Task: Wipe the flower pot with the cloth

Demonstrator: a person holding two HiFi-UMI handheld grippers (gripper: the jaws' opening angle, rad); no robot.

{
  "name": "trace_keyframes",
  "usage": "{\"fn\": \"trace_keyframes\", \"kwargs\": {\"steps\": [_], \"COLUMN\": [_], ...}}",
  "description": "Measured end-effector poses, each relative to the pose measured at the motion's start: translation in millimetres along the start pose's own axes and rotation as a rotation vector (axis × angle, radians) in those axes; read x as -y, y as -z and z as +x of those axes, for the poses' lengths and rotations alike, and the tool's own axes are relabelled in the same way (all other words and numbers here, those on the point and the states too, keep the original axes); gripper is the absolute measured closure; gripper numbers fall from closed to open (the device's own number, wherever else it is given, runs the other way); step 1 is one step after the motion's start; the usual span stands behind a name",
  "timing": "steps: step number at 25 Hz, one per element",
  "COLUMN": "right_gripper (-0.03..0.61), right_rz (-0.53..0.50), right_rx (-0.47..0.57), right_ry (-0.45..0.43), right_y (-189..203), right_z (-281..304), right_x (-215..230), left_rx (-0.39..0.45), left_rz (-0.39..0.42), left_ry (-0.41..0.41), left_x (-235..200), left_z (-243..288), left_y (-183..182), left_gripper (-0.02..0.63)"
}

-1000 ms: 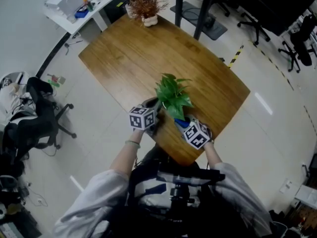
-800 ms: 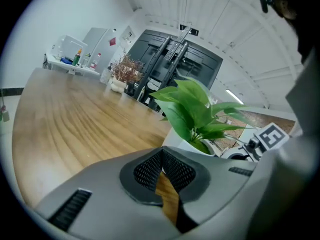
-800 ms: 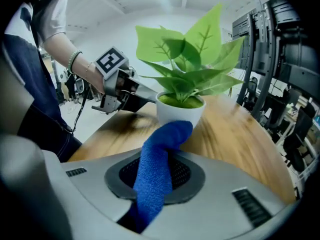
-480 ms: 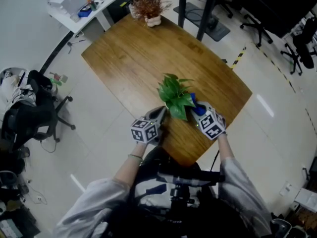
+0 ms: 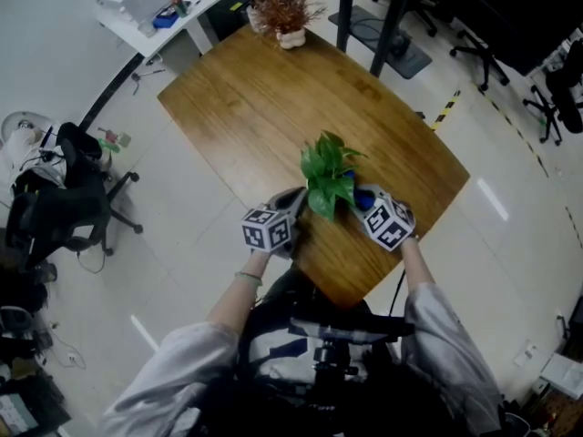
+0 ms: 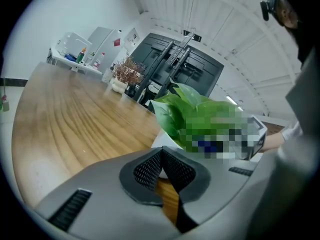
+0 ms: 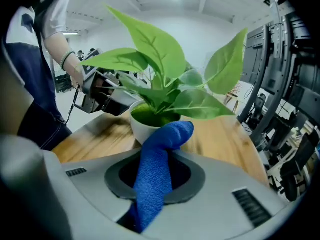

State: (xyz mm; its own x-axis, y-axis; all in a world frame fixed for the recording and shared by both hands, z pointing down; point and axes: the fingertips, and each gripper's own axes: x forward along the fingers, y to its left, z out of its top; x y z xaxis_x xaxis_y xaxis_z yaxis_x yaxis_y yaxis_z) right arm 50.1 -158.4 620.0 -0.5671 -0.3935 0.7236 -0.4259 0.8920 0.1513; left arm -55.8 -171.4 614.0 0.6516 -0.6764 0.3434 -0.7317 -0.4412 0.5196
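Two grippers flank a white pot (image 7: 141,127) that stands on a wooden table (image 5: 246,98), close to the edge nearest the person. Right gripper (image 7: 154,176): jaws clamped on a blue cloth (image 7: 159,156), which runs up between them. The cloth's free end folds forward past the jaw tips and lies against the near wall of the pot, directly ahead of the jaws. Green leaves (image 7: 160,59) rise above the pot and spread over the cloth. Left gripper (image 6: 161,153): jaws together at the tips, with nothing between the pads; bare table shows through the gap behind the tips. The pot sits just beyond these tips, slightly to their right; contact between them cannot be confirmed. Seen from the right gripper, the left gripper lies beyond the pot and to its left, held by a hand (image 7: 79,80). Far ahead of the left gripper, at the opposite end of the table, stands a dry plant (image 6: 126,74) with reddish stems.
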Motion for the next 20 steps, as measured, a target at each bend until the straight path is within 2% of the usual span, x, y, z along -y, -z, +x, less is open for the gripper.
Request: {"fn": "trace_keyframes", "kwargs": {"steps": [10, 12, 17, 20], "right_gripper": [0.503, 0.503, 0.505, 0.505], "right_rz": [0.129, 0.181, 0.384, 0.457], "right_rx": [-0.014, -0.007, 0.064, 0.115], "right_ry": [-0.031, -0.026, 0.054, 0.100], "right_y": [6.3, 5.3, 3.5, 5.8], "right_z": [23.7, 27.2, 11.8, -7.7], "right_x": [-43.0, -45.4, -41.4, -44.8], "left_rx": [-0.019, -0.032, -0.006, 0.028], "left_rz": [0.027, 0.033, 0.025, -0.007], "left_ry": [-0.035, -0.041, -0.105, -0.121], "left_x": [-25.8, -27.7, -34.3, -32.1], "left_z": [19.2, 22.2, 5.6, -16.6], "left_y": [-18.3, -16.9, -15.7, -13.0], "left_gripper": [0.606, 0.606, 0.606, 0.606]}}
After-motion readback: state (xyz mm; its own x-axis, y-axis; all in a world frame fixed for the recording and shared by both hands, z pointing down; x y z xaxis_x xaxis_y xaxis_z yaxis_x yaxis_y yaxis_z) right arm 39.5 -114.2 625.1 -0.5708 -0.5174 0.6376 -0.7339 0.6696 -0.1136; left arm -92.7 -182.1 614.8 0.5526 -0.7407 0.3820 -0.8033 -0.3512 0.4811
